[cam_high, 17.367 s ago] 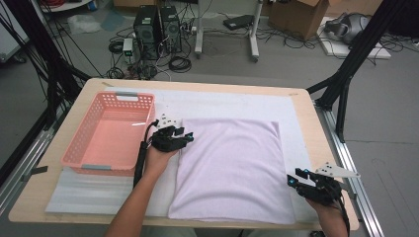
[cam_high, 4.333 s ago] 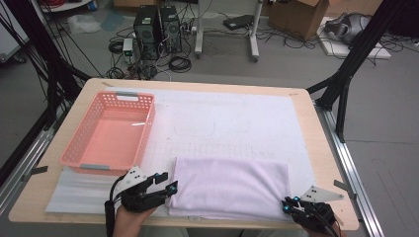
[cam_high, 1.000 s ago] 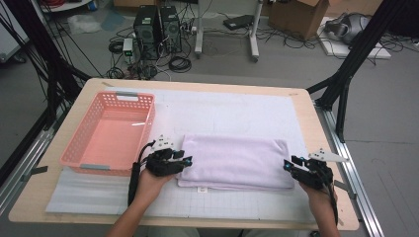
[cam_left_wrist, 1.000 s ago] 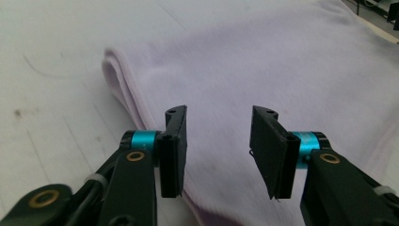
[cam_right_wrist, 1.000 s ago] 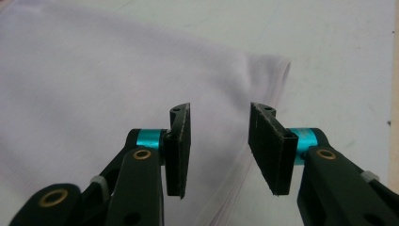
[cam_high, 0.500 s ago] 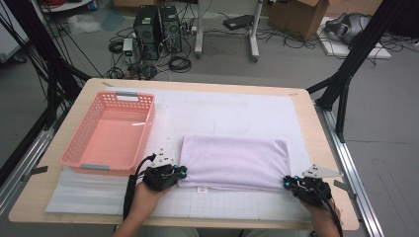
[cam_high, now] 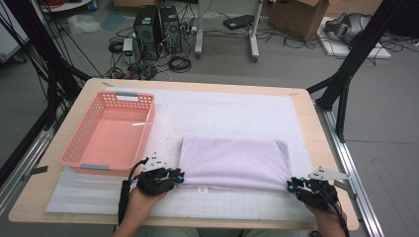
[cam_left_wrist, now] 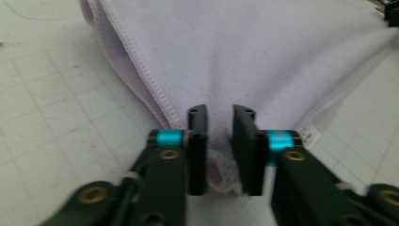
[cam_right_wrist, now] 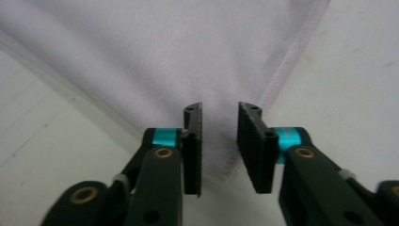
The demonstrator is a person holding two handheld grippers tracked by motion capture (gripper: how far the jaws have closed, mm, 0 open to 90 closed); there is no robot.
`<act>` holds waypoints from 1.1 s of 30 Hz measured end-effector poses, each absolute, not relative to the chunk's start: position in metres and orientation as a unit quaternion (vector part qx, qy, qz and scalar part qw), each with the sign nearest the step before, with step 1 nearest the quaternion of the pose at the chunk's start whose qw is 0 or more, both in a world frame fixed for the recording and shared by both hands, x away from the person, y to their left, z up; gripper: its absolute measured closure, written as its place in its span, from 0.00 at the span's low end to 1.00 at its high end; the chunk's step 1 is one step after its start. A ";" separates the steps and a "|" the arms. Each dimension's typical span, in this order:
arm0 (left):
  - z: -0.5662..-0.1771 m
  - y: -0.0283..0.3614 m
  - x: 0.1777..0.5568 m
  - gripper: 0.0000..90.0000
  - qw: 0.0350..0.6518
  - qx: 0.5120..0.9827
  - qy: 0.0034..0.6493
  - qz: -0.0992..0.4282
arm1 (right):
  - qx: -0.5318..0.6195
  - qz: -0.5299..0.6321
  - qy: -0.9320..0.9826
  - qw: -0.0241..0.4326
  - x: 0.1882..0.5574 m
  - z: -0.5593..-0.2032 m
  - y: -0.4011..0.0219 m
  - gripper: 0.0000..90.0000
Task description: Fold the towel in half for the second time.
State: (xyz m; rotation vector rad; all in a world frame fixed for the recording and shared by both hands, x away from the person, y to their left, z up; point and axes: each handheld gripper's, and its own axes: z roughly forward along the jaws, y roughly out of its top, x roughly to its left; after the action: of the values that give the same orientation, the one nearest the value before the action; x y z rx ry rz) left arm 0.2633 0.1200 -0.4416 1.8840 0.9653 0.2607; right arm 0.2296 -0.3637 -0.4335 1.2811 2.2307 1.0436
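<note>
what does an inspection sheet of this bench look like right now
surface: wooden table under a white gridded mat
job's things: lilac towel folded, lying flat
clutter: empty pink basket left of the towel
grippers: left tool and right tool at the towel's near corners, jaws just opened, a corner between each pair
cables: black lead trailing from the left tool
surroundings: computer towers, floor wires, cardboard box

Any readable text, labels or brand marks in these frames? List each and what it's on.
None readable.
Care tag on the folded lilac towel: print too small; in the left gripper view it is blurred.
Cardboard box on the floor: no legible marking.
</note>
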 end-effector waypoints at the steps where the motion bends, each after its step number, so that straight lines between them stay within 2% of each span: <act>1: -0.440 0.122 0.264 0.69 0.491 0.768 0.396 0.114 | 0.455 0.376 0.785 0.189 0.229 -0.432 -0.365 0.69; 3: -0.438 0.126 0.266 0.59 0.510 0.755 0.395 0.117 | 0.454 0.391 0.774 0.207 0.226 -0.429 -0.368 0.64; 8: -0.436 0.126 0.269 0.48 0.540 0.741 0.377 0.131 | 0.449 0.431 0.747 0.236 0.224 -0.423 -0.371 0.52; 10: -0.435 0.125 0.269 0.44 0.546 0.737 0.374 0.139 | 0.448 0.440 0.740 0.240 0.223 -0.422 -0.371 0.49; 17: -0.432 0.125 0.267 0.31 0.556 0.730 0.364 0.157 | 0.453 0.446 0.728 0.257 0.224 -0.421 -0.369 0.29; 19: -0.432 0.126 0.266 0.19 0.558 0.727 0.365 0.161 | 0.455 0.450 0.723 0.261 0.225 -0.420 -0.370 0.26; 33: -0.434 0.129 0.269 0.22 0.550 0.729 0.373 0.163 | 0.456 0.443 0.724 0.267 0.227 -0.420 -0.369 0.23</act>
State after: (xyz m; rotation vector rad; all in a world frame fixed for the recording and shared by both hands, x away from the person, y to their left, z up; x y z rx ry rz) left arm 0.2693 0.1292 -0.4340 1.7250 0.8836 0.3859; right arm 0.2266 -0.3689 -0.4197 1.2307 1.9530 1.1965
